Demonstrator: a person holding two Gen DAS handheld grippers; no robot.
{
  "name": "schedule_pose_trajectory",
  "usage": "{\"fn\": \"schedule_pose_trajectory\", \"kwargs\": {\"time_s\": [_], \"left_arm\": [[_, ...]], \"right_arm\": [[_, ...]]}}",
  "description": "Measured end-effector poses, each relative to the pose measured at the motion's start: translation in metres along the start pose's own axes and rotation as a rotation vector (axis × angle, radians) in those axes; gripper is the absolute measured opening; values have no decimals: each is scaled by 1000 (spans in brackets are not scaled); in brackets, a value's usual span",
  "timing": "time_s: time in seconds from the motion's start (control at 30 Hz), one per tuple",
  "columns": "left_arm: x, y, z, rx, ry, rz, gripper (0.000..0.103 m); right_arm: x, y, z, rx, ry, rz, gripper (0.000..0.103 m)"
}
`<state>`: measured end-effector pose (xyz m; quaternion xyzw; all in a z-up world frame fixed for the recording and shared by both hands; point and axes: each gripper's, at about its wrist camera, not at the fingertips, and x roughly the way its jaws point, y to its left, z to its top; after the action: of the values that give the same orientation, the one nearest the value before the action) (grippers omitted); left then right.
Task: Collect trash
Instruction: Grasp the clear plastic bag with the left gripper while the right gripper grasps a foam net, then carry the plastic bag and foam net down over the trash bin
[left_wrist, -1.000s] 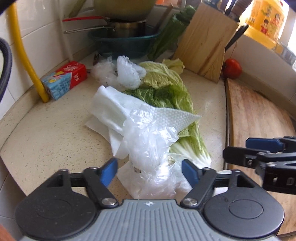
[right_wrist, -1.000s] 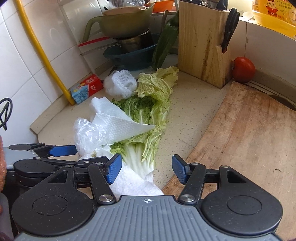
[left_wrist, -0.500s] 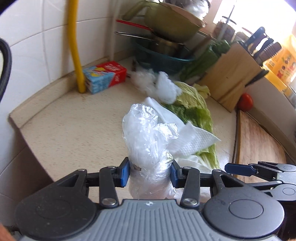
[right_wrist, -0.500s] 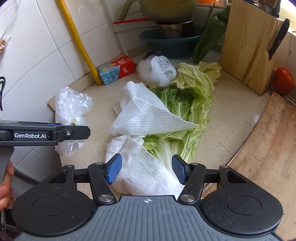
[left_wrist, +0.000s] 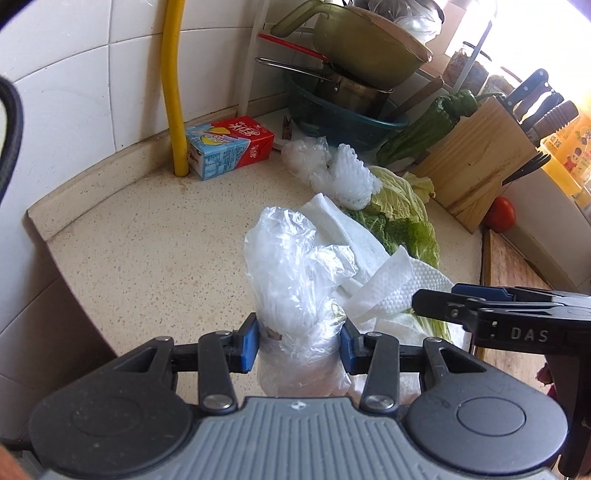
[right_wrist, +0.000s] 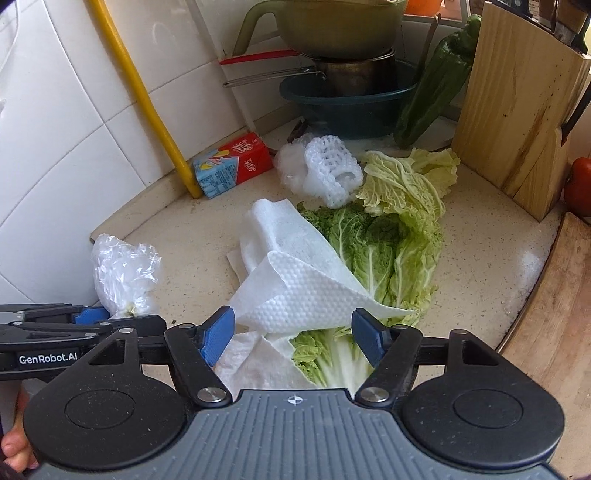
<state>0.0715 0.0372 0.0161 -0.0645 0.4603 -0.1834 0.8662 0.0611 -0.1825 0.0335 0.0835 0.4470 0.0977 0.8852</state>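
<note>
Speckled beige stone countertop (left_wrist: 155, 258) ran to the tiled wall. Green napa cabbage (right_wrist: 388, 254) lay mid-counter, a white embossed paper towel (right_wrist: 295, 288) draped over its near left side. Left gripper (left_wrist: 298, 341) was clamped on a crumpled clear plastic bag (left_wrist: 295, 273), at the counter's near left. Right gripper (right_wrist: 293, 336), jaws apart and just widened, straddled the towel's near edge without pressing.

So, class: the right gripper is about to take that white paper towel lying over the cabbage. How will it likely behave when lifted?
The paper towel looks thin and creased, so it will probably droop floppily from the right gripper, whose open jaws have just widened. It seems light, so the cabbage beneath should stay put. Its embossed surface likely grips well rather than slipping.
</note>
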Motion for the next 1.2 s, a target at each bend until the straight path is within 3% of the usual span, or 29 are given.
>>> {"fn": "schedule_pose_trajectory", "kwargs": {"time_s": [0.23,0.7,0.77,0.8,0.83,1.0,1.2], "left_arm": [[8,-3,22,31,-17,-24,38],[38,11,51,31,10,-52,38],[43,14,56,25,13,-50,38],[45,15,57,23,14,-49,38],[47,16,59,21,17,-48,38],[54,18,63,14,27,-46,38],[48,11,69,33,2,-54,39]], "right_arm": [[-10,-25,38,52,-110,-68,76],[86,-7,110,22,-90,-60,74],[105,-8,114,28,-52,-95,58],[113,-12,115,46,-24,-98,35],[122,-18,115,81,16,-77,23],[108,-33,102,144,8,1,19],[59,-48,106,207,-77,79,17]]}}
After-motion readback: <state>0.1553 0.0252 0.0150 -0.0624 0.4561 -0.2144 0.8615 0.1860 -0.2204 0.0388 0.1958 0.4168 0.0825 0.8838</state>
